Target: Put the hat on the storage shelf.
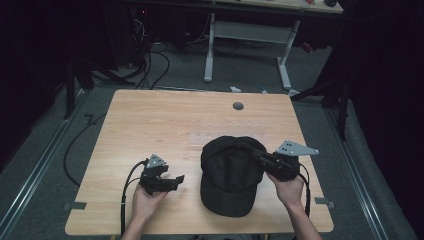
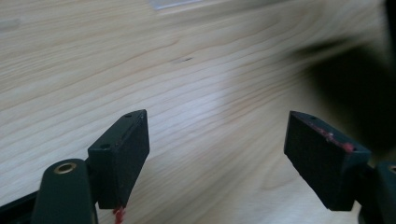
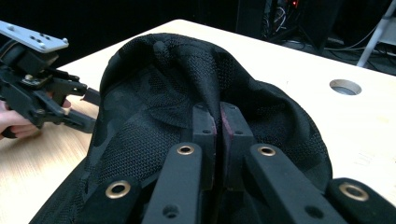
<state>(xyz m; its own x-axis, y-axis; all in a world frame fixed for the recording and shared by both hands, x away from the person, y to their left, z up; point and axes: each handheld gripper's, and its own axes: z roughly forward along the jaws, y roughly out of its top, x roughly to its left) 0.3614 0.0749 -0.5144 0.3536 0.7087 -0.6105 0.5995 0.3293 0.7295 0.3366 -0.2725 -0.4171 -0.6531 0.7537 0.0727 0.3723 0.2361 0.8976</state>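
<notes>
Item: black cap [image 1: 231, 175], lying on the wooden table [image 1: 150, 120] near my edge, brim toward me, long axis running from me to the far side. My right gripper [image 3: 218, 122] — jaws clenched on a fold of the cap's mesh crown — holds its right side. My left gripper [image 1: 176, 181] stands released, nothing between its jaws, just left of the cap and pointing at it — bare table lies open behind and left.

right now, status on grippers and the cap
Right gripper shut, pinching the black cap. Left gripper open, empty, beside the cap. Nothing in the way.
</notes>
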